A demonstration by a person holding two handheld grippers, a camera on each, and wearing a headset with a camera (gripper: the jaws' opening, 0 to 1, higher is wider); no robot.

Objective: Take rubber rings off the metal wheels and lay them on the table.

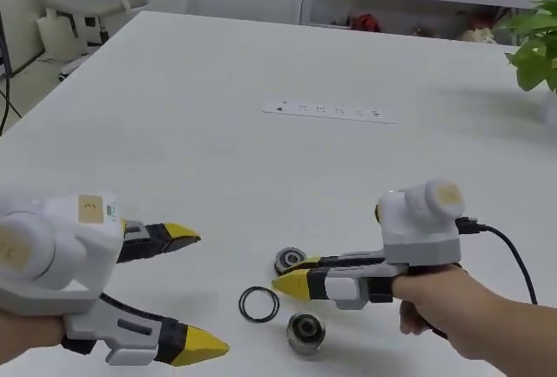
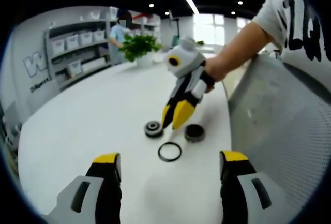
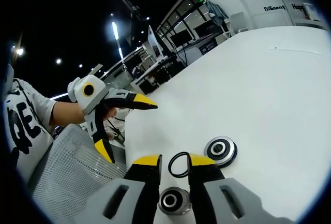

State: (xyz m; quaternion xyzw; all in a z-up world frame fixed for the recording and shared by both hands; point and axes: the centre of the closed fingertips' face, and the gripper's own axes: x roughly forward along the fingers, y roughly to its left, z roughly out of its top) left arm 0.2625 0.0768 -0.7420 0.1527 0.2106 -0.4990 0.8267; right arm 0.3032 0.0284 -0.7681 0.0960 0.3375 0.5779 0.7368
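**Two empty grippers, one rubber ring off, one wheel apparently left to strip**

The right gripper (image 1: 297,273) hovers low over the white table (image 1: 261,159), jaws parted only slightly and holding nothing. The left gripper (image 1: 191,290) faces it from well apart, jaws spread wide, also empty. A loose rubber ring (image 1: 259,304) lies flat just beyond the right gripper's tips, on the side towards the left gripper. One metal wheel (image 1: 285,259) sits right beside those tips and appears to have its dark ring on, though it is too small to be sure. A second wheel (image 1: 305,332), beside the right jaws nearer the person, looks bare. The ringed wheel is probably next. The wide left gripper could close on it to steady it. A right jaw tip could then hook the ring's edge and roll it off evenly.
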